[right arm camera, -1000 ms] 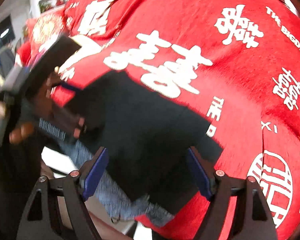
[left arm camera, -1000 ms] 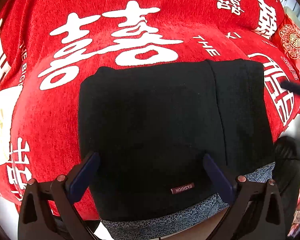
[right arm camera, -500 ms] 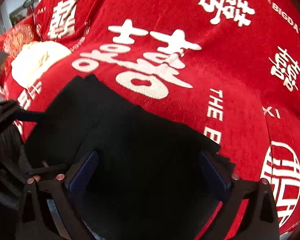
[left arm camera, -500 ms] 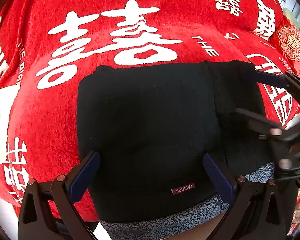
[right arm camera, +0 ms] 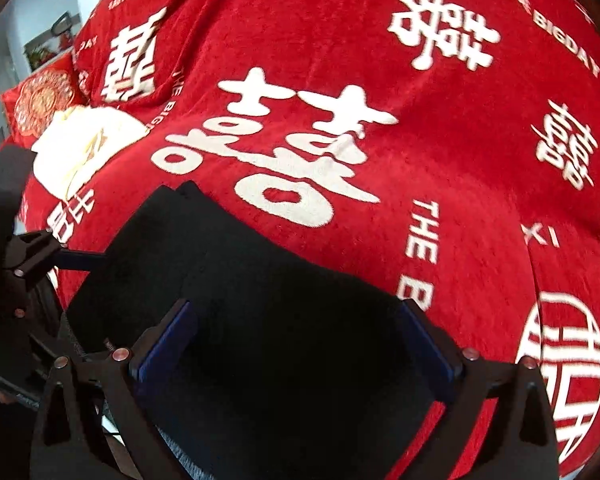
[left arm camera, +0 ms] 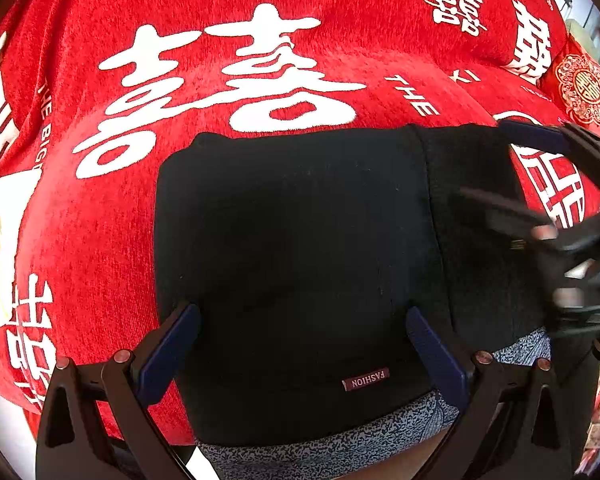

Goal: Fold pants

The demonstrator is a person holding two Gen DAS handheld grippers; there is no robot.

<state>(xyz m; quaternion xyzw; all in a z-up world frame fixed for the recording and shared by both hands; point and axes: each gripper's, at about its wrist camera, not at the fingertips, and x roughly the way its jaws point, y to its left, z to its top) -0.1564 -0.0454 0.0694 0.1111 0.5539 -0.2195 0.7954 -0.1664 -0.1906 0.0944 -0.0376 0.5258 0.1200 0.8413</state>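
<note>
black pants folded, grey-lined waistband

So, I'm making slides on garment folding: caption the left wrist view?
Open left gripper above folded black pants on a red blanket, right gripper alongside.

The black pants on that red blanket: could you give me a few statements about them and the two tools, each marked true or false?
1. The black pants lie folded on a red blanket printed with white characters. True.
2. A small tag on the pants reads FASHION. True.
3. The left tool is clamped shut on the fabric. False: its fingers stand wide apart above the pants.
4. The right tool is over bare blanket, away from the pants. False: it is over the pants, open.
5. The pants' lining is plain white. False: it is speckled grey.
</note>
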